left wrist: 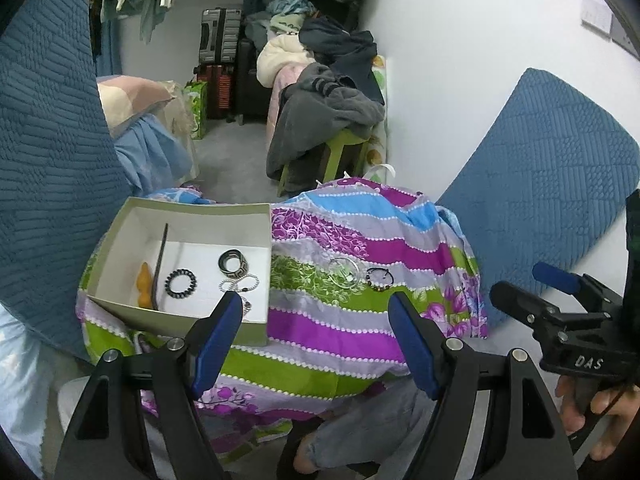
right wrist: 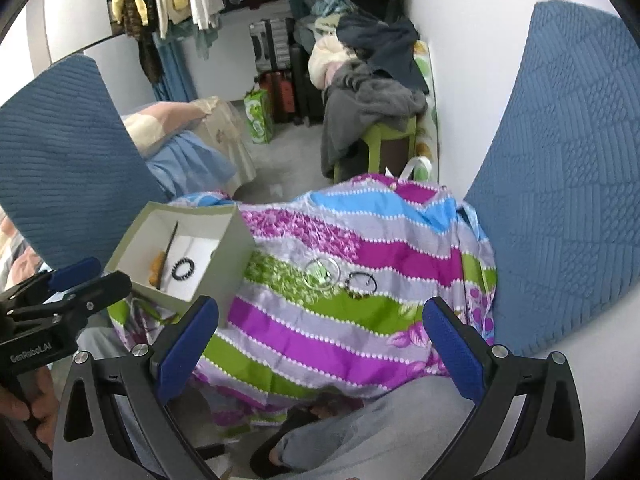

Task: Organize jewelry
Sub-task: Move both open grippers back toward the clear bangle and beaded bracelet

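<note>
- Left wrist view: the box (left wrist: 262,248) sits on the striped cloth (left wrist: 344,320), holding a black beaded bracelet (left wrist: 181,284), a patterned bangle (left wrist: 233,263) and a white bead bracelet (left wrist: 240,282).
- Just right of the box, on the cloth, lie clear rings (left wrist: 344,272) touching a dark bead bracelet (left wrist: 379,279).
- Nearer than the box, the left gripper (left wrist: 316,340) gapes wide, empty.
- Right wrist view: the right gripper (right wrist: 320,344) is likewise spread apart, holding nothing.

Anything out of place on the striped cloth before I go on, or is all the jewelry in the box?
Not all. Two pieces lie on the striped cloth, right of the box: a clear bangle and a dark beaded bracelet, close side by side. Nothing looks spilled or damaged.
</note>
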